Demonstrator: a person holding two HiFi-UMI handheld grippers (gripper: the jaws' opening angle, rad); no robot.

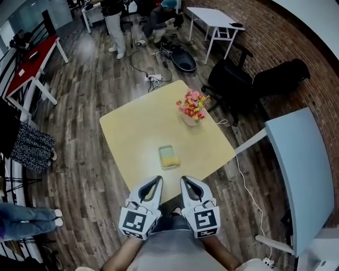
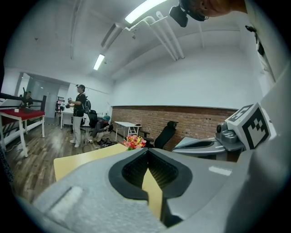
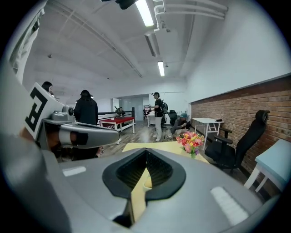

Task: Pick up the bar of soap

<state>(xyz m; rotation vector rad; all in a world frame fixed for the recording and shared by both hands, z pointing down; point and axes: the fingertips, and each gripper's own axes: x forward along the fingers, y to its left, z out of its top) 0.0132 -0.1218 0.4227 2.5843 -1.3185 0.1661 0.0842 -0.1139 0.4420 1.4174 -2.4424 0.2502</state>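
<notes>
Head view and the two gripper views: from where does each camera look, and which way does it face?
Head view: on the person's head, facing steeply down at the yellow table, bar of soap and flowers; left gripper, right gripper and arms show.
Left gripper view: on the left gripper, facing along its shut jaws across the table toward the brick wall; right gripper at right.
Right gripper view: on the right gripper, along its shut jaws; left gripper at left.
Shared: both gripper views show table and flowers.

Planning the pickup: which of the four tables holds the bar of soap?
The yellow table, also bearing the flowers; the soap lies near its front edge. The red table, white table and blue table lack it.
</notes>
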